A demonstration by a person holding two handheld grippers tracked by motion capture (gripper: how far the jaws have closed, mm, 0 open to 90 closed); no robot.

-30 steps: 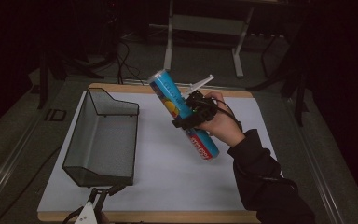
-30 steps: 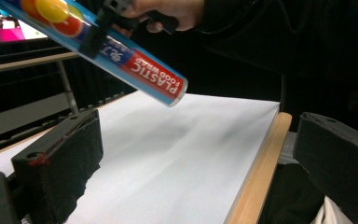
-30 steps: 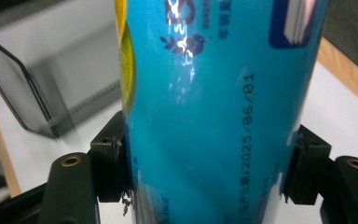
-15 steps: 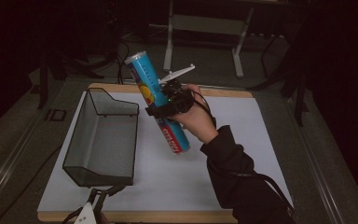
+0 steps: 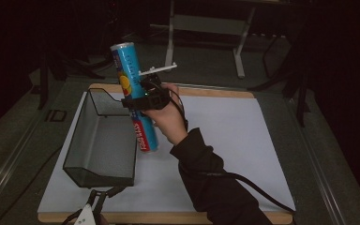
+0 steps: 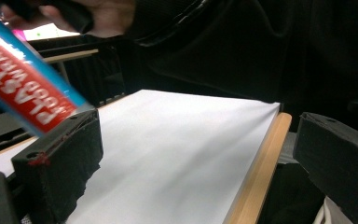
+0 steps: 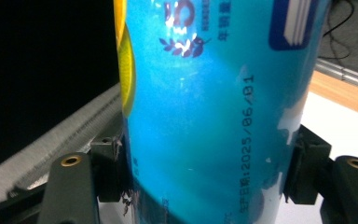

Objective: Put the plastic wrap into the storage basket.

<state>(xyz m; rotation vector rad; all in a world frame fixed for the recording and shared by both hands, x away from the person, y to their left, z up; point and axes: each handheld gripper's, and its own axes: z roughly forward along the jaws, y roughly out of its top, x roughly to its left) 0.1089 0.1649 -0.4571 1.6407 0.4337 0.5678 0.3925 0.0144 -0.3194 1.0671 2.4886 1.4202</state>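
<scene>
Tube (image 5: 133, 101) of food wrap sits clamped mid-length in right gripper (image 5: 138, 101), long axis near upright, top tilted left, lower end just beside the right wall of mesh basket (image 5: 79, 161). Basket lies left of it; left gripper (image 5: 93, 208), jaws apart, idles at the near edge.

White sheet (image 5: 225, 140) covers the wood-edged counter (image 5: 215, 92). Metal stand (image 5: 206, 23) behind it. Dark floor, cables around.
</scene>
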